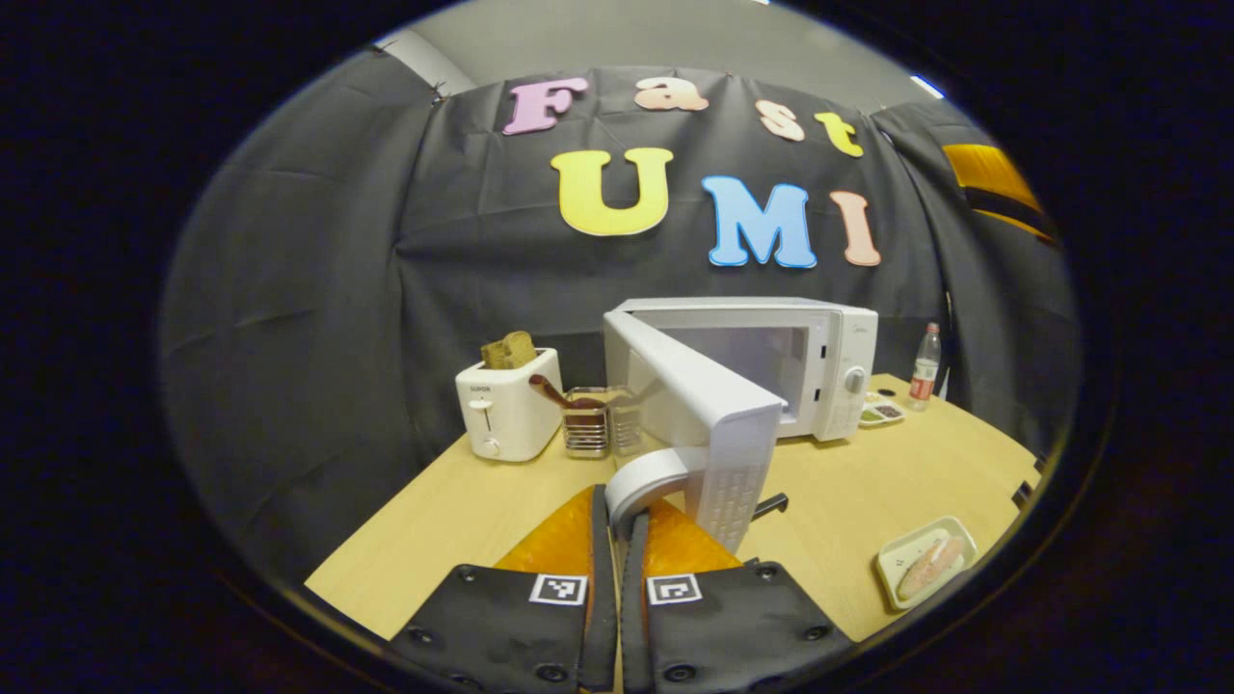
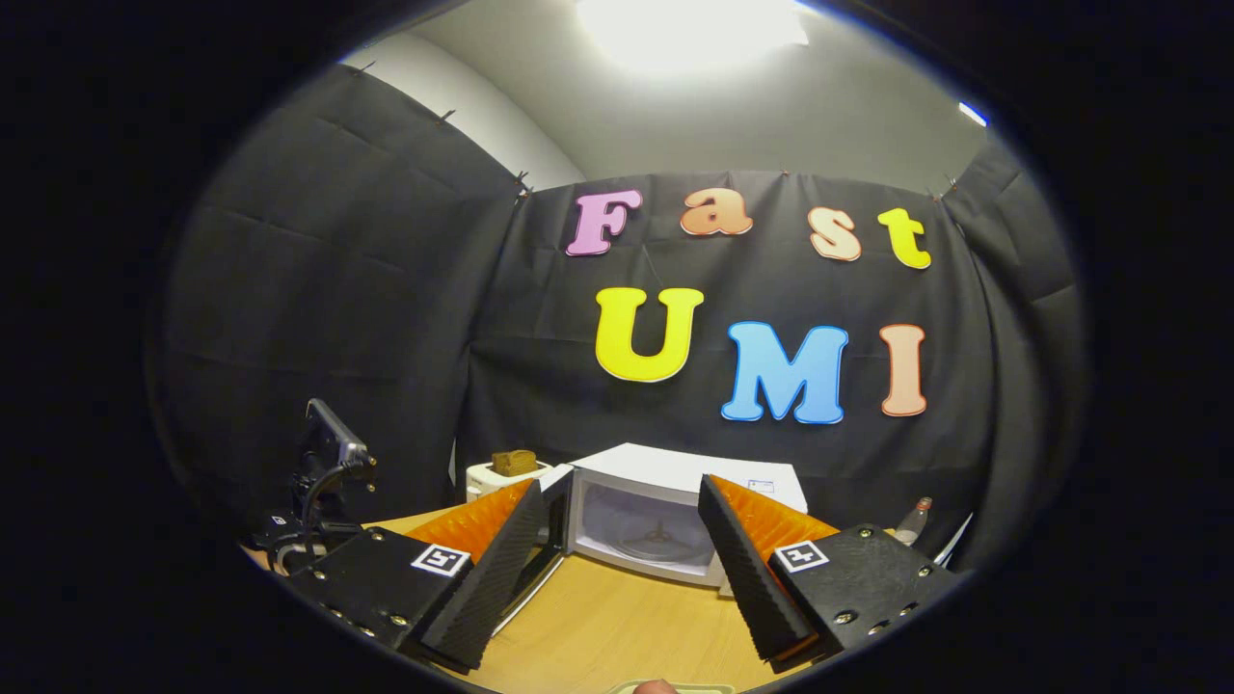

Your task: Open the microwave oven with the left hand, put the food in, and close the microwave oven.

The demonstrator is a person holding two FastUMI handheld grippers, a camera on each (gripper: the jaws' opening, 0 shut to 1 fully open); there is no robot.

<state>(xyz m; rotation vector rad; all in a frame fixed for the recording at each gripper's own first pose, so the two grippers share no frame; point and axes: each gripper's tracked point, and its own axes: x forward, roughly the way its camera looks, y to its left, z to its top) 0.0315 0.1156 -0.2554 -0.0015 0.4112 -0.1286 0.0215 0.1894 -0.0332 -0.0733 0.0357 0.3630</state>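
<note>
Wooden table (image 1: 463, 520) fills lower frame. Left gripper (image 1: 617, 520) pinched on microwave door handle (image 1: 646, 479), door (image 1: 709, 414) swung wide for loading. Food tray (image 1: 927, 562) lower right. Right gripper (image 2: 617, 569) spread wide, empty, facing open microwave (image 2: 665, 520) at centre, ready for tray.

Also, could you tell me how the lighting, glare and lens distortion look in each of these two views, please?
Right gripper view: a ceiling light blows out to white glare at the top, and the open microwave oven sits small and low. Left gripper view: even light, no glare; fisheye bends the wooden table edge, and the microwave door looms large by the left hand-held gripper.
</note>
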